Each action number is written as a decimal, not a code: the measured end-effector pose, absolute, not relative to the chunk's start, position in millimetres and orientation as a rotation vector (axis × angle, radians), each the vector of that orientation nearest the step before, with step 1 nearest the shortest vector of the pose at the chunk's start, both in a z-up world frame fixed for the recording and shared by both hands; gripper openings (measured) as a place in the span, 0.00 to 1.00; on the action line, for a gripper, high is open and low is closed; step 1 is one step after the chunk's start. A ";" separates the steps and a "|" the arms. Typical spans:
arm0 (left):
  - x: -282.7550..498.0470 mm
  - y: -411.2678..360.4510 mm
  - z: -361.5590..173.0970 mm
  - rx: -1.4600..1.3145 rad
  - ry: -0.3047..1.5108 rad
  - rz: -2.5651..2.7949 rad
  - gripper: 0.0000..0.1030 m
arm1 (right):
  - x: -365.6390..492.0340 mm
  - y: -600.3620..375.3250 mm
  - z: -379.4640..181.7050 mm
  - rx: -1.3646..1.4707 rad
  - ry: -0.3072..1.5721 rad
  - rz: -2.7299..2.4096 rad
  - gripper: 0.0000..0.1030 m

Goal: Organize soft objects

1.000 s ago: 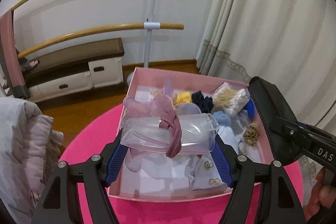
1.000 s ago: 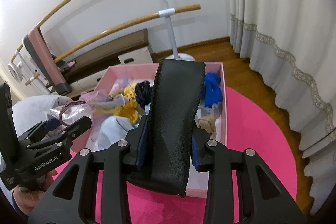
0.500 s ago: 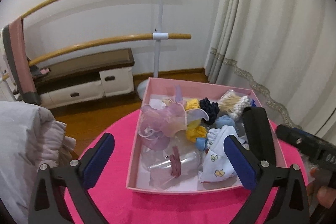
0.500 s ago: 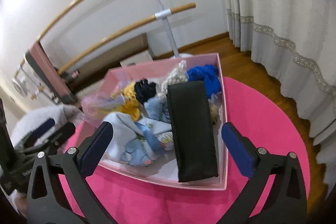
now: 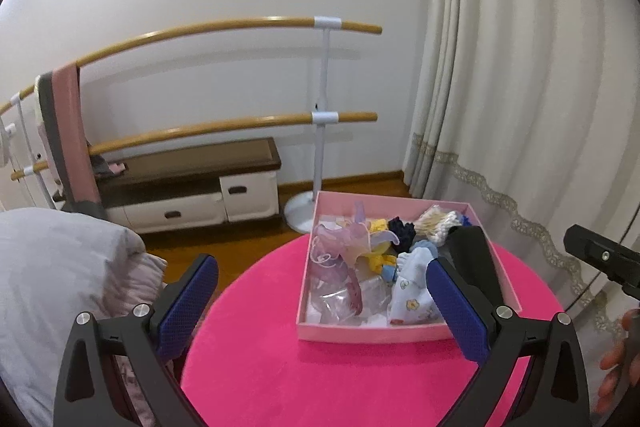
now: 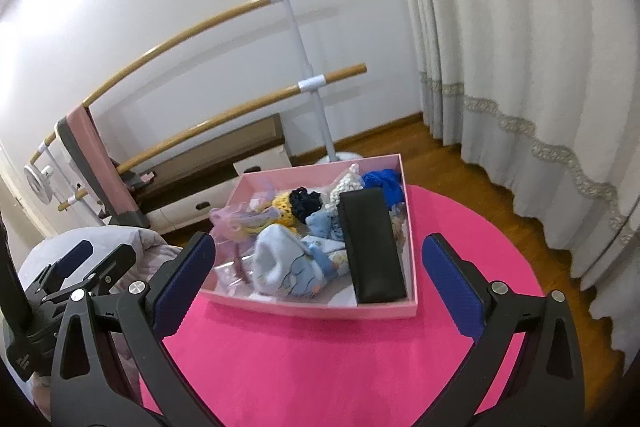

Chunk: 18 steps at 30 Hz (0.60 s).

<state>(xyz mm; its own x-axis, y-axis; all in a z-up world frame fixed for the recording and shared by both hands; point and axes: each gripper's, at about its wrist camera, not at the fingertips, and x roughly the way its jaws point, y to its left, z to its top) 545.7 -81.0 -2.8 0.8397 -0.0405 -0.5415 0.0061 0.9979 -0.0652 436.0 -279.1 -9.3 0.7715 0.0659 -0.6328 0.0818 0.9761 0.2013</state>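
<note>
The contents of the pink box (image 6: 320, 307) are lying heaped together, so several pieces are overlapping and are hard to tell apart: a yellow knitted piece (image 6: 286, 207) and a dark scrunchie (image 6: 306, 203) are showing only in part behind a pale blue printed cloth (image 6: 288, 267), and a clear plastic bag (image 5: 340, 301) with a dusky-pink band (image 5: 354, 291) across it is blurring into the box floor in the left wrist view. In that view the near end of the black pouch (image 5: 476, 259) is sitting hidden behind a blue finger pad (image 5: 456, 307), while the right wrist view is showing the black pouch (image 6: 372, 247) whole, lying flat along the right-hand wall inside the box. A blue knitted item (image 6: 386, 183) and a white beaded bundle (image 6: 348, 183) are resting at the far right corner; a sheer lilac bow (image 5: 344, 239) is standing up toward the far left. The box is sitting on a round bright-pink tabletop (image 6: 320, 367), toward its far side. The left gripper (image 5: 320, 303) is hovering above the near table edge with its jaws spread wide and nothing between them. The right gripper (image 6: 316, 287) is likewise gaping wide and carrying nothing, poised above the table just short of the box. At the right edge of the left wrist view, part of the person's hand (image 5: 616, 359) is cut off by the frame. A grey quilt (image 5: 52, 287) is bulging beside the table on the left.
</note>
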 end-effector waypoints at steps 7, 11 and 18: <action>457.7 -82.3 11.1 -0.032 0.523 -0.031 1.00 | 364.5 -249.8 15.9 0.181 0.625 -0.024 1.00; 399.7 -78.9 19.7 -0.022 0.490 -0.036 1.00 | 321.7 -237.9 23.8 0.160 0.589 -0.048 1.00; 298.6 -67.5 31.2 -0.047 0.446 -0.055 1.00 | 252.0 -221.9 33.1 0.127 0.536 -0.092 1.00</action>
